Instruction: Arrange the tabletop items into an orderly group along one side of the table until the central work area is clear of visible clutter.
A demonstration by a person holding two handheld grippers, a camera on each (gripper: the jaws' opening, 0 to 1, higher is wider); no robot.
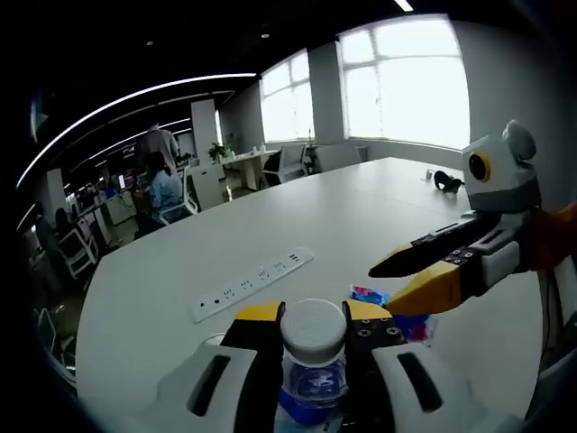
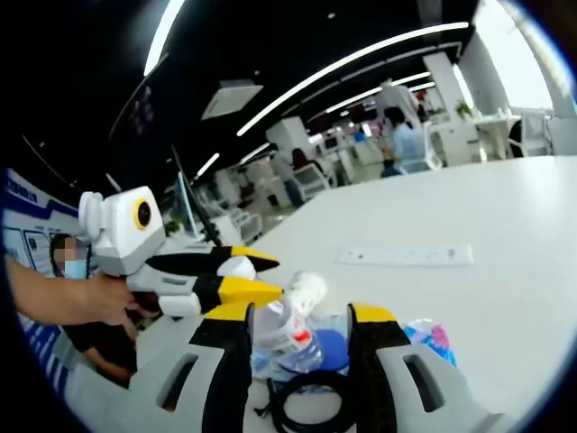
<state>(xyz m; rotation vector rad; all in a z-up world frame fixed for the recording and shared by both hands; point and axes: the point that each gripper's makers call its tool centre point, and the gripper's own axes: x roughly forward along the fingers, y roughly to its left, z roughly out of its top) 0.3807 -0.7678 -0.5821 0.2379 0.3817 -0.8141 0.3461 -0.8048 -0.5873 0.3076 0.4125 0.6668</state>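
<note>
Bottle: clear plastic bottle (image 1: 313, 361) with a white cap and blue label is sitting between the jaws of the left hand-held gripper (image 1: 313, 317), which are closing on it just below the cap; in the right gripper view the same bottle (image 2: 287, 327) is leaning tilted at the tips of that gripper.
Left hand-held gripper: grasping the bottle, its yellow-tipped jaws pressing against both sides of the neck; in the right gripper view it (image 2: 270, 275) is coming in from the left, held by a person's hand (image 2: 113, 302).
Right hand-held gripper: its jaws (image 2: 299, 314) are standing wide apart, holding nothing; in the left gripper view it (image 1: 389, 284) is reaching in from the right with jaws spread.
Wrapper: colourful pink-and-blue packet (image 1: 370, 295) is lying just ahead of the left jaws, beneath the right gripper's tips.
Cable: black looped cable (image 2: 311, 397) is lying between the right jaws, near the camera.
Power strip: white strip (image 1: 252, 283) is lying ahead and left of the left gripper on the tabletop (image 1: 361, 216).
Far object: small dark item (image 1: 446, 182) is resting well beyond, near the far edge.
</note>
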